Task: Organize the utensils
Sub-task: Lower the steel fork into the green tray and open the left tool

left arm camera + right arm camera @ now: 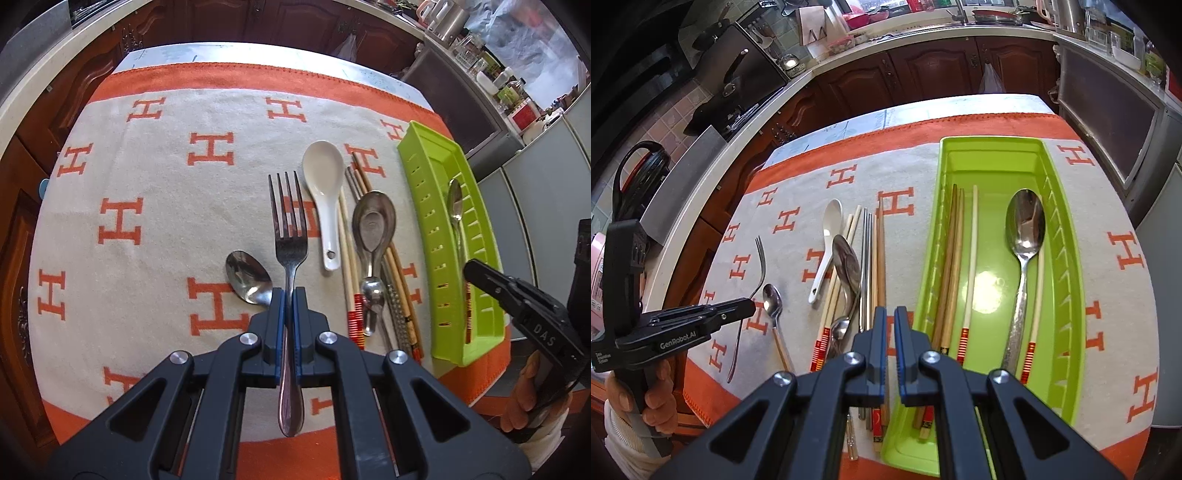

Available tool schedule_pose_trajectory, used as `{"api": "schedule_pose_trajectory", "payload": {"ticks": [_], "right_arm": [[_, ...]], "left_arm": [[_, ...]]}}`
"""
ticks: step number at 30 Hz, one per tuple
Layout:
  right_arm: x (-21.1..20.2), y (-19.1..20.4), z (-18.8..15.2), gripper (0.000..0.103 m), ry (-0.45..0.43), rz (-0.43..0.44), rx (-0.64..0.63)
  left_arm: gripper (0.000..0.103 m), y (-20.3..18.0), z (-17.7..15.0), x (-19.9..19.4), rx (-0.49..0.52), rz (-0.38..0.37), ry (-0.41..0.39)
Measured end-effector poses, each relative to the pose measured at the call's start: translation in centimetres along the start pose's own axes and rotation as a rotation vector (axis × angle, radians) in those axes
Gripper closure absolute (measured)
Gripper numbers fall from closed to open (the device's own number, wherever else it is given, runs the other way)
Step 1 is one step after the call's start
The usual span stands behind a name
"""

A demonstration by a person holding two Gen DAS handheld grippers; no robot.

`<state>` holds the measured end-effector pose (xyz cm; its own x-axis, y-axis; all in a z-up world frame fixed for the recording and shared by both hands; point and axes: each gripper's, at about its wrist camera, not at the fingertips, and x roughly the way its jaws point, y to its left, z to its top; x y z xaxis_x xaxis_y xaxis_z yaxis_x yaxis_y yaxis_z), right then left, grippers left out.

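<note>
Steel fork (pixel 289 236) sits clamped by its handle in the left claw (pixel 288 295), tines pointing away, lifted over the orange-and-cream blanket (pixel 155 177) that covers the bench. Just left of it lies a small steel teaspoon (pixel 248 277); to its right lie a white ceramic soup spoon (pixel 325 184), a large steel spoon (pixel 373 221) and a loose bundle of wooden and metal chopsticks (pixel 354 291), all crowded between the fork and the lime-green plastic tray (pixel 1067 236). Inside the tray rest a large steel serving spoon (pixel 1025 236) and several wooden chopsticks (pixel 955 236). Right claw (pixel 890 314) hovers at the tray's near left rim, its jaws nearly shut with nothing between them. Dark wooden kitchen cabinets (pixel 923 77) stand beyond the bench.
</note>
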<state>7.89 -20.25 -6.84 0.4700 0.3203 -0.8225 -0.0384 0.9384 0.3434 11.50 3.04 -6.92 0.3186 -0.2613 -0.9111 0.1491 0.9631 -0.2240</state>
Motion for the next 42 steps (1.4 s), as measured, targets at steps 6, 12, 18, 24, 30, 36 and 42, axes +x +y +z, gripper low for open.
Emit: {"api": "schedule_pose_trajectory", "payload": {"ticks": [6,12,18,24,30,36,42], "right_arm": [[-0.5,-0.5,-0.2,0.097,-0.008,0.009,0.018],[-1.7,-1.9,-0.3,0.097,-0.032,0.009,0.048],[-3.3,-4.4,-0.3,0.097,-0.067,-0.014,0.107],[-4.2,-6.9,-0.6,0.097,-0.089,-0.048,0.166],[-3.9,-8.4,-0.7,0.097,-0.073,-0.074,0.199],[-3.4,-8.5,-0.8,0.097,-0.058,-0.082,0.195],[-2.9,-7.7,-0.6,0.097,-0.047,-0.083,0.178]], "left_arm": [[0.101,-2.8,0.3,-1.7,0.01,-0.047,-0.019],[0.101,-8.0,1.9,-2.8,0.037,-0.12,-0.026],[0.101,-13.8,3.9,-2.3,0.049,-0.188,-0.015],[0.101,-18.9,5.1,1.3,0.07,-0.209,0.033],[0.101,-20.6,4.8,6.0,0.09,-0.184,0.082],[0.101,-20.8,3.6,6.6,0.142,-0.145,0.083],[0.1,-19.7,2.4,4.2,0.198,-0.1,0.055]]}}
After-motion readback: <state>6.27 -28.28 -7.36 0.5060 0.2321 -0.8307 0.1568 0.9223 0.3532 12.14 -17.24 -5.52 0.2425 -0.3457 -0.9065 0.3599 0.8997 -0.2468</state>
